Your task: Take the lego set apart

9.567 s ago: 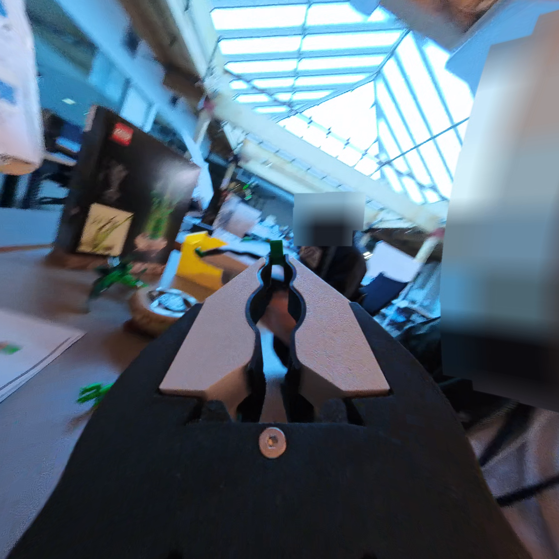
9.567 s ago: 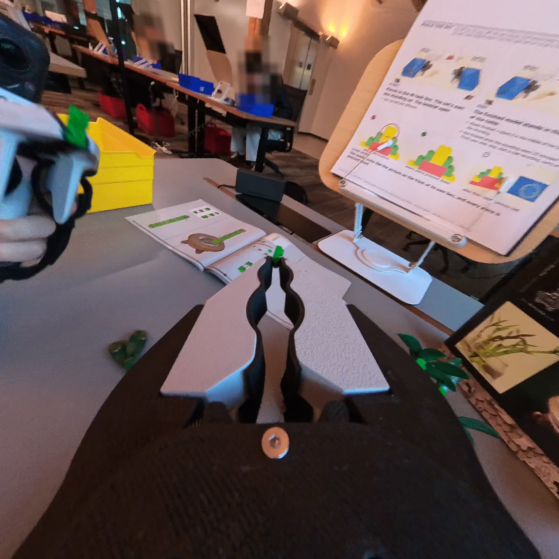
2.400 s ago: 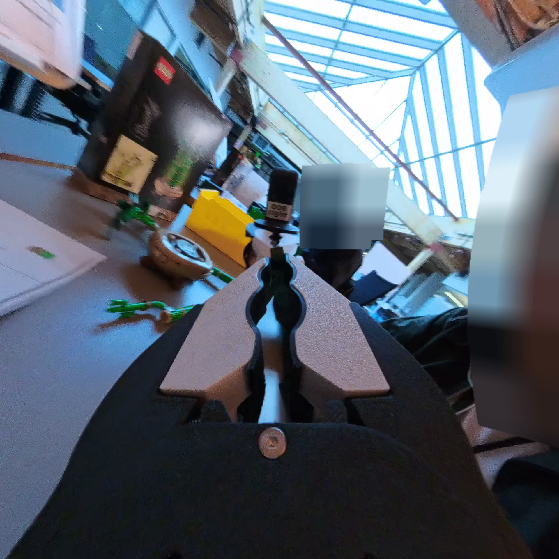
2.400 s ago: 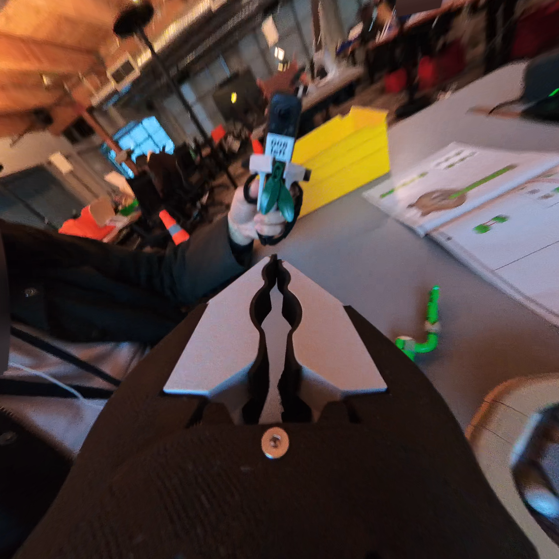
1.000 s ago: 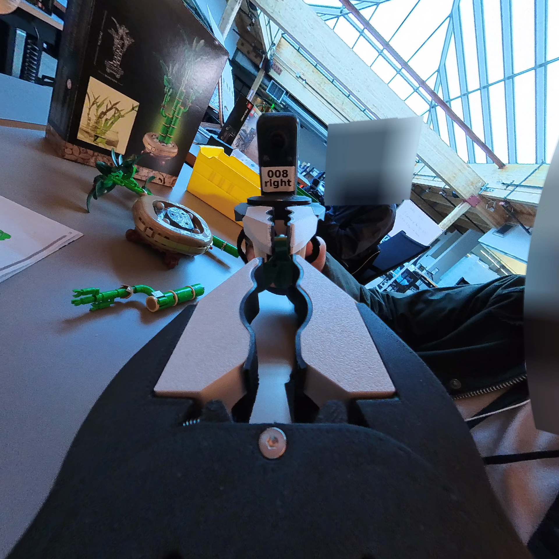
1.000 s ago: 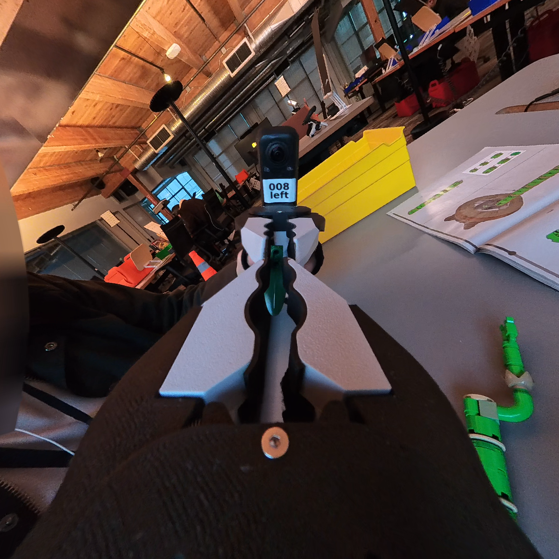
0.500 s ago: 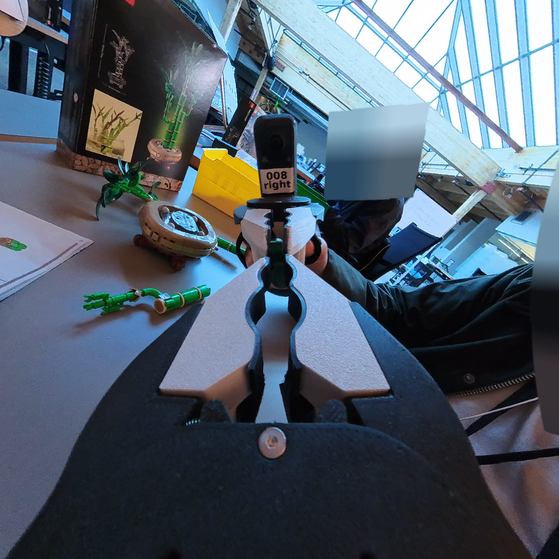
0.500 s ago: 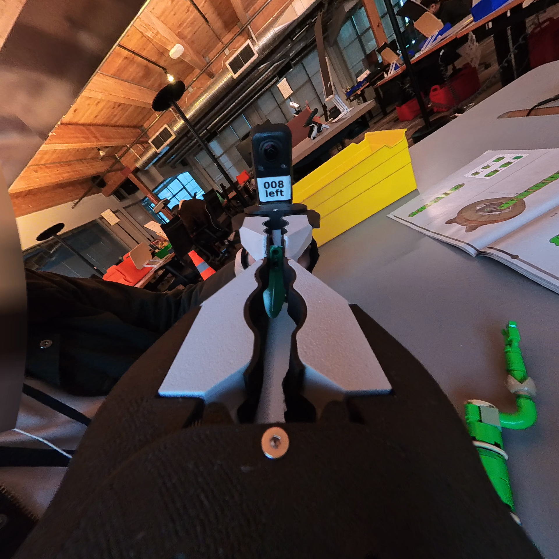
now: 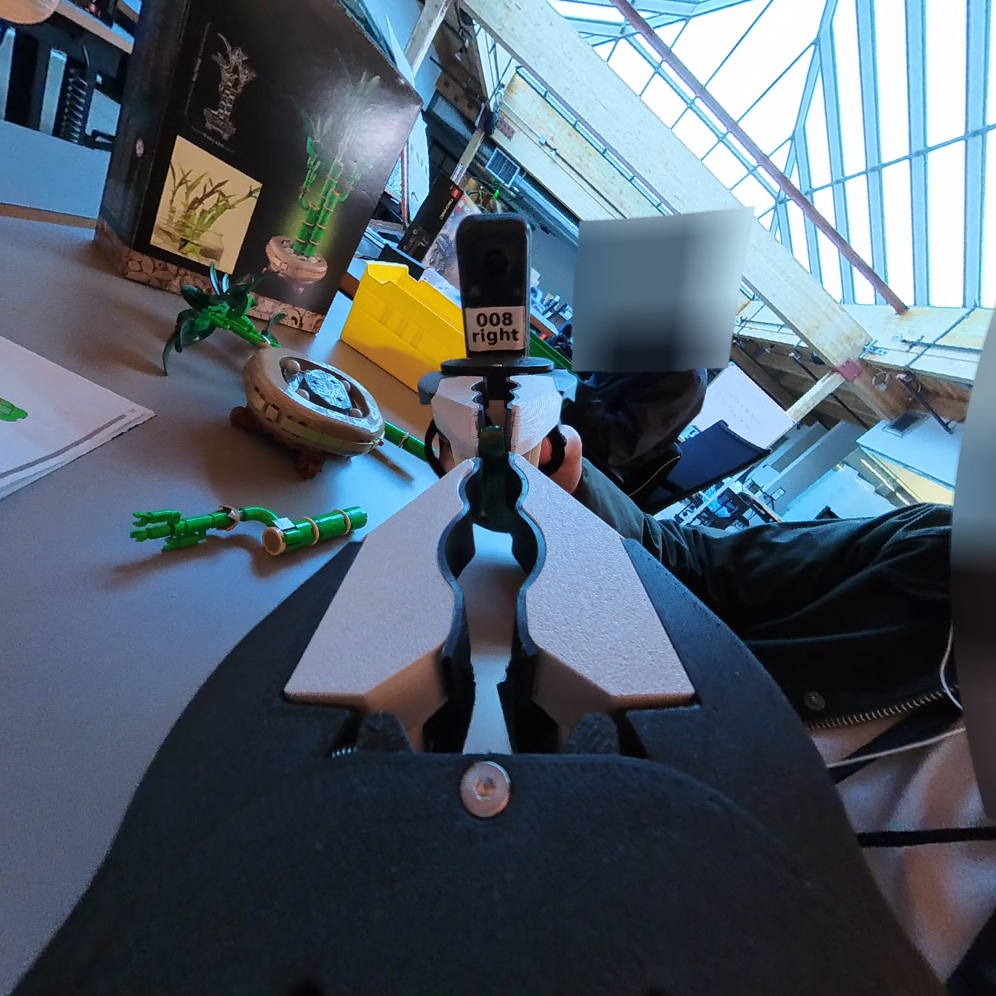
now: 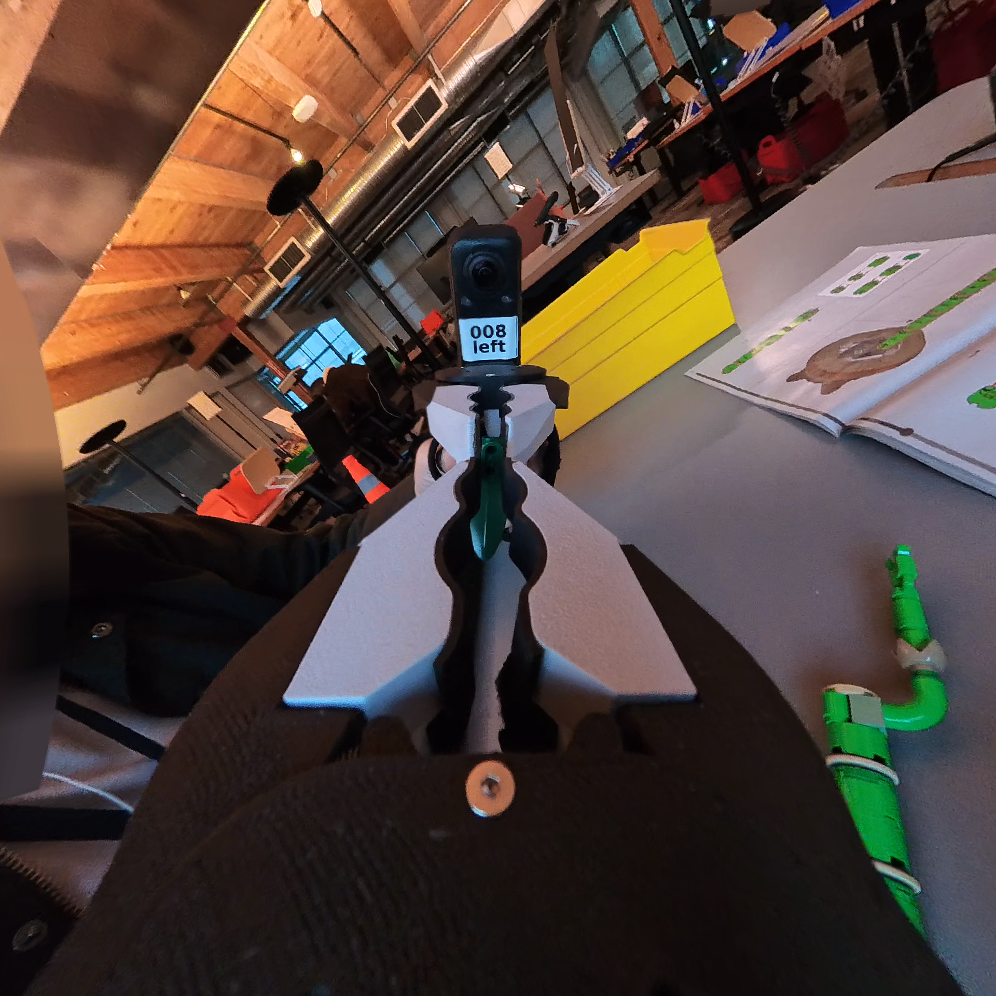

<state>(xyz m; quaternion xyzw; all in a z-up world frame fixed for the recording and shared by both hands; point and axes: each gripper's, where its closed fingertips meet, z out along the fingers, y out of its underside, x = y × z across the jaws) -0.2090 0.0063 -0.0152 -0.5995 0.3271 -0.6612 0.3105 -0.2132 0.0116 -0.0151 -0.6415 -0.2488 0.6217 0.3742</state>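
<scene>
The dark green leaf piece (image 10: 488, 520) is up in the air, off the table, caught between two grippers that meet nose to nose over the near edge of the table. The right gripper (image 10: 491, 474) is closed around the broad blade of the leaf, which runs back along its fingers toward its own camera, and the left gripper (image 9: 493, 469) is pinched onto the other end, the small stem tip (image 10: 490, 447). So the leaf's long axis lies straight along the line joining the two tools, each one facing the other head-on, neither nearer than the other. That is what the coming move hangs on, I'd say: if this is a joint being separated, the pull has to go straight back along that line, one tool away from the other, with no sideways twist, or a thin piece like this could slip or pop free. Out on the table beyond them, a bright green bamboo stalk (image 9: 248, 525) with a bent elbow lies on its side, well apart from the tan round base (image 9: 310, 401), which sits farther toward the far edge. A leafy sprig (image 9: 218, 318) lies just in front of the set's black box (image 9: 253, 151), a yellow bin (image 9: 401, 318) stands beside that, and the open instruction booklet (image 10: 873, 366) rests off to one side.
</scene>
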